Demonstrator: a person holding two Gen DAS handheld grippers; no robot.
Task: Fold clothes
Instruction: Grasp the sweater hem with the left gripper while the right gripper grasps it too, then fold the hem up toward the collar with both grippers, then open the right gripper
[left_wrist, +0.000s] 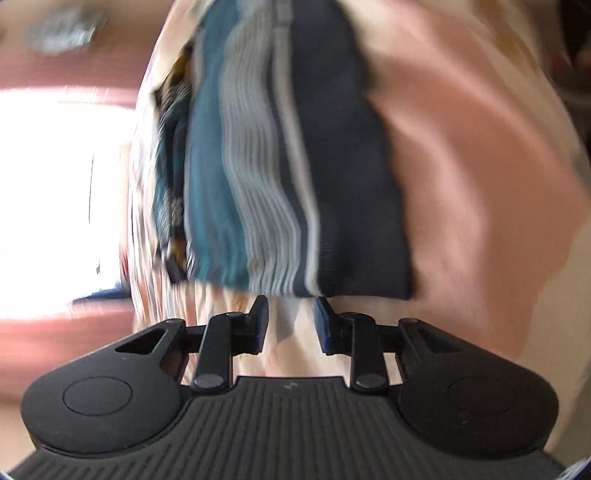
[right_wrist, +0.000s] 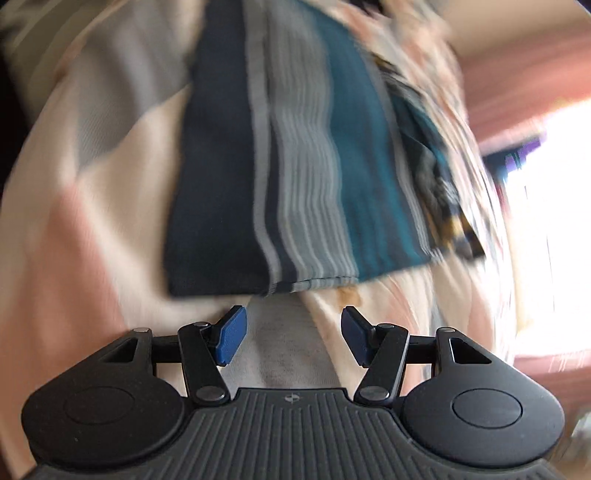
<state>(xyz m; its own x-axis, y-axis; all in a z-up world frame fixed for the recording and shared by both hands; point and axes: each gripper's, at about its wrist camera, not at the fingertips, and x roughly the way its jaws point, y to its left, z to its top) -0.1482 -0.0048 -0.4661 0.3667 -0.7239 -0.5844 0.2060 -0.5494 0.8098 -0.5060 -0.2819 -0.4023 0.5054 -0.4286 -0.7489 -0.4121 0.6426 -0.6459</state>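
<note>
A folded striped garment (left_wrist: 280, 158) in navy, grey and teal lies on a pink, cream and grey patterned bedspread (left_wrist: 472, 155). Its near edge sits just beyond my left gripper (left_wrist: 290, 314), which is open with nothing between its fingers. In the right wrist view the same garment (right_wrist: 280, 166) lies ahead, its hem just past my right gripper (right_wrist: 291, 328), also open and empty, with blue pads (right_wrist: 231, 338). Both views are motion-blurred.
A second, dark patterned cloth (left_wrist: 171, 177) lies beside the striped one; in the right wrist view that cloth (right_wrist: 439, 192) is on its right. A bright window (left_wrist: 55, 199) and pink wall (right_wrist: 517, 59) lie beyond the bed's edge.
</note>
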